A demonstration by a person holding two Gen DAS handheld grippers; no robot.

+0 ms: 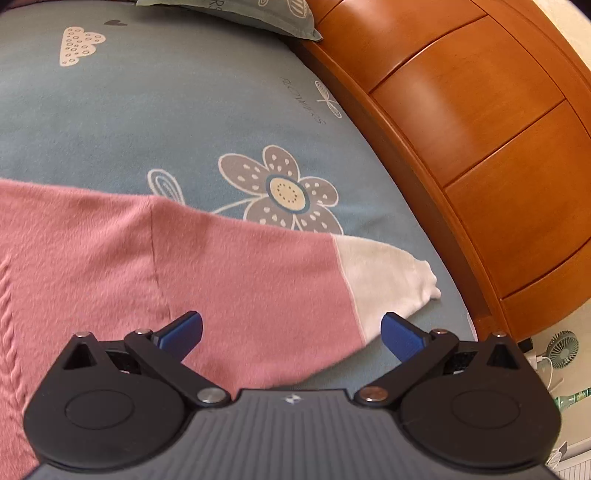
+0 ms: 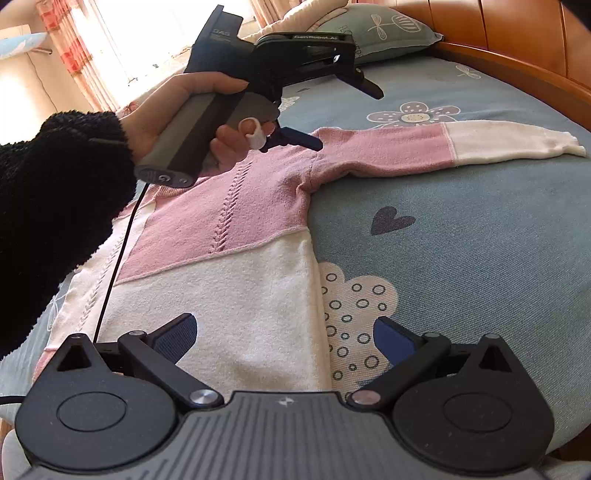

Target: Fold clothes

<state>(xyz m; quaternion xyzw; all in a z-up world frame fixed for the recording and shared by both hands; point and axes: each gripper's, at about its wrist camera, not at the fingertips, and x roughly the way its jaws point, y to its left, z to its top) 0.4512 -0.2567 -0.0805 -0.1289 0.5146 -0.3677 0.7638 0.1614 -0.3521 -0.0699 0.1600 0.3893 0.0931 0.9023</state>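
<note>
- A pink and white sweater [image 2: 229, 236] lies flat and face up on the blue-grey bedsheet [image 2: 480, 258] of a bed, with its white hem nearest the right wrist camera and its pink shoulders farther away.
- The body's long axis runs from the hem near that camera up toward the person's hand [image 2: 184, 118]; a cable-knit line down the front follows the same direction.
- One sleeve [image 2: 443, 146] stretches out sideways from the shoulder, almost at a right angle to the body, pink first and then white, with its white cuff [image 1: 413, 280] pointing toward the wooden headboard [image 1: 480, 129].
- The left gripper [image 1: 291, 336] hovers over this sleeve with its blue fingers spread wide, holding nothing; the pink cloth lies between and below them.
- The right gripper [image 2: 284, 339] is also spread apart and empty, above the sweater's white hem corner and a printed cloud on the sheet.
- A pillow [image 2: 376, 33] rests at the head of the bed.
</note>
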